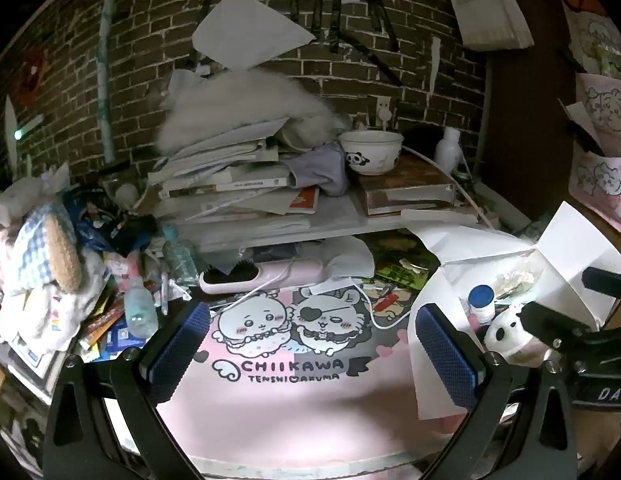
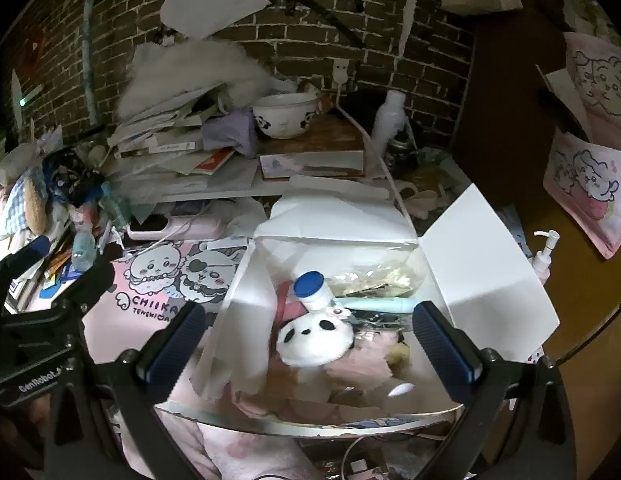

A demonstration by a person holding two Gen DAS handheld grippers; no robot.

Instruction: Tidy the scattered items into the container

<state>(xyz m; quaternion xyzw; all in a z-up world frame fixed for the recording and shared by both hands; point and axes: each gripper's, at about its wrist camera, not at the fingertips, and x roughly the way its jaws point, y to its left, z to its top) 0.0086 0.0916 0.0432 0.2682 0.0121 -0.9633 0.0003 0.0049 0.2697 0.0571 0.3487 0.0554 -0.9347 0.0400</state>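
With the right gripper (image 2: 306, 344) spread wide and empty above the white box (image 2: 486, 264), the panda plush (image 2: 310, 340) inside looks light and squashy, best pinched across its head.

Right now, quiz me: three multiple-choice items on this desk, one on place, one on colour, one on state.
1. Where is the panda plush?
A. on the bookshelf
B. inside the white box
C. on the pink mat

2. What colour is the cap of the small bottle in the box?
A. blue
B. red
C. green

3. How is the left gripper?
A. shut on a hairbrush
B. shut on a bottle
C. open and empty

Answers: 1 B, the plush lies between the box's walls. 2 A, the round cap is blue. 3 C, its fingers stand apart over the mat with nothing between them.
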